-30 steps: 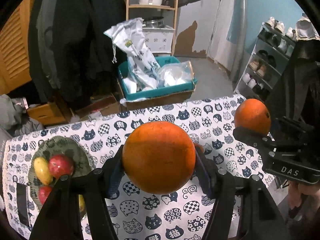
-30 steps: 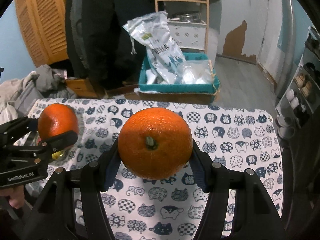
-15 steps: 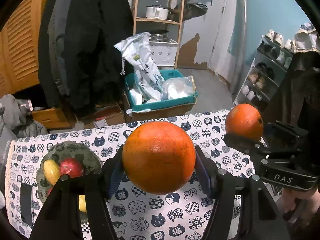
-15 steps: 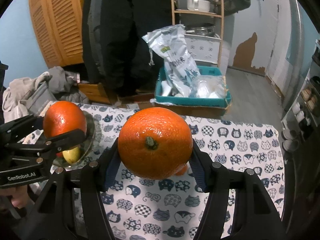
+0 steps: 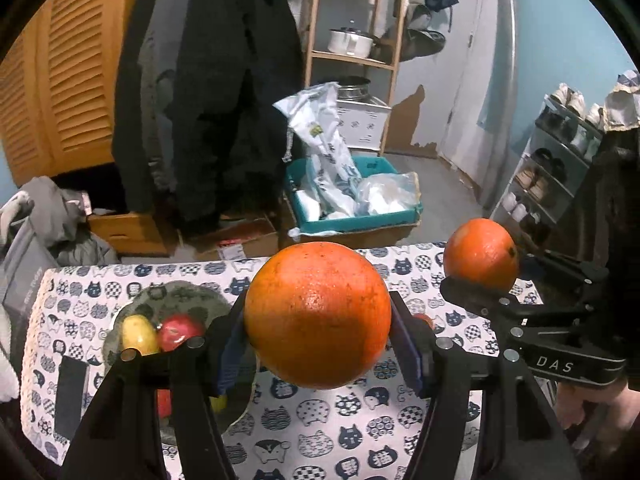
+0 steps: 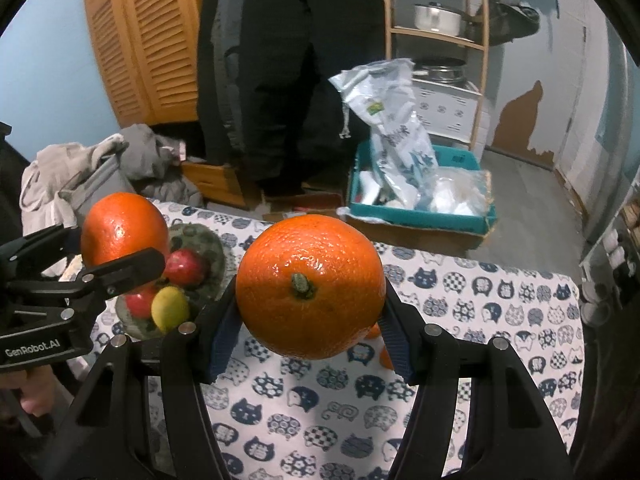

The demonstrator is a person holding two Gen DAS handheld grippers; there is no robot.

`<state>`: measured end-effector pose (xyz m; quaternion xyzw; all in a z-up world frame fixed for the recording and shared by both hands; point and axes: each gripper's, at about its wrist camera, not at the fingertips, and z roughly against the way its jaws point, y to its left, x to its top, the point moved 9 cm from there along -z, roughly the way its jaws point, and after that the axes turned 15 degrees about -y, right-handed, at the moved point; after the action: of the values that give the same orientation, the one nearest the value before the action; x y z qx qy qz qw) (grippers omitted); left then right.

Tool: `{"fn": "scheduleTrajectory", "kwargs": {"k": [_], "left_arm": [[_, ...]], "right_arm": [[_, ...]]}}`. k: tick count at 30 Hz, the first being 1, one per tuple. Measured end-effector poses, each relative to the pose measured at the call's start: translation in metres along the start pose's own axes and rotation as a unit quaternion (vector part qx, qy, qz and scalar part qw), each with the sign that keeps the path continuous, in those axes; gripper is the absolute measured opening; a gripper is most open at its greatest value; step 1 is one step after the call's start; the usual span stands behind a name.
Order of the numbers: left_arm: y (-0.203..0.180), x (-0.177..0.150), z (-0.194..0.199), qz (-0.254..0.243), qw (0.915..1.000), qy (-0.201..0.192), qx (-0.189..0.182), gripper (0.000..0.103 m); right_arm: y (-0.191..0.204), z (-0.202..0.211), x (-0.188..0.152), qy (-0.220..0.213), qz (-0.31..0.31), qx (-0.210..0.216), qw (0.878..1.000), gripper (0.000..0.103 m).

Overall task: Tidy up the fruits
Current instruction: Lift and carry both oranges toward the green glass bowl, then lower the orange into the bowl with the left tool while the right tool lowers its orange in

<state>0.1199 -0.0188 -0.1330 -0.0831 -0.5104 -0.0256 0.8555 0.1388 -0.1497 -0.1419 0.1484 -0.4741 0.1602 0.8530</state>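
My left gripper (image 5: 318,334) is shut on an orange (image 5: 318,314) and holds it above the cat-print tablecloth (image 5: 320,436). My right gripper (image 6: 310,312) is shut on a second orange (image 6: 310,286), stem toward the camera. Each gripper shows in the other's view: the right one with its orange (image 5: 480,254) at the right, the left one with its orange (image 6: 124,230) at the left. A green plate (image 5: 180,294) on the table's left holds a yellow fruit (image 5: 138,334) and red fruits (image 5: 178,330); it also shows in the right wrist view (image 6: 204,240). Small orange pieces (image 6: 376,332) peek out behind the right orange.
A dark flat object (image 5: 70,392) lies at the table's left edge. Beyond the table stand a teal box (image 5: 352,216) with plastic bags, hanging dark coats (image 5: 208,80), a wooden shelf (image 5: 356,56) and a shoe rack (image 5: 552,168). Clothes (image 6: 80,168) are piled at left.
Both grippers have risen with their oranges and the views have tilted up, showing more of the room. The plate has come into the right wrist view. Both grips are unchanged.
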Motion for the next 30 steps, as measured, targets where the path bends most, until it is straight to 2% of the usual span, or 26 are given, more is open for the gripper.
{"fn": "scheduleTrajectory", "kwargs": {"k": [16, 30], "left_arm": [[0.085, -0.008, 0.020, 0.038, 0.9970, -0.006, 0.067, 0.066], [0.166, -0.032, 0.021, 0.098, 0.9883, 0.014, 0.116, 0.066]], "right_arm": [[0.066, -0.039, 0.011, 0.014, 0.025, 0.047, 0.998, 0.063], [0.126, -0.087, 0.005, 0.047, 0.039, 0.086, 0.994, 0.063]]}}
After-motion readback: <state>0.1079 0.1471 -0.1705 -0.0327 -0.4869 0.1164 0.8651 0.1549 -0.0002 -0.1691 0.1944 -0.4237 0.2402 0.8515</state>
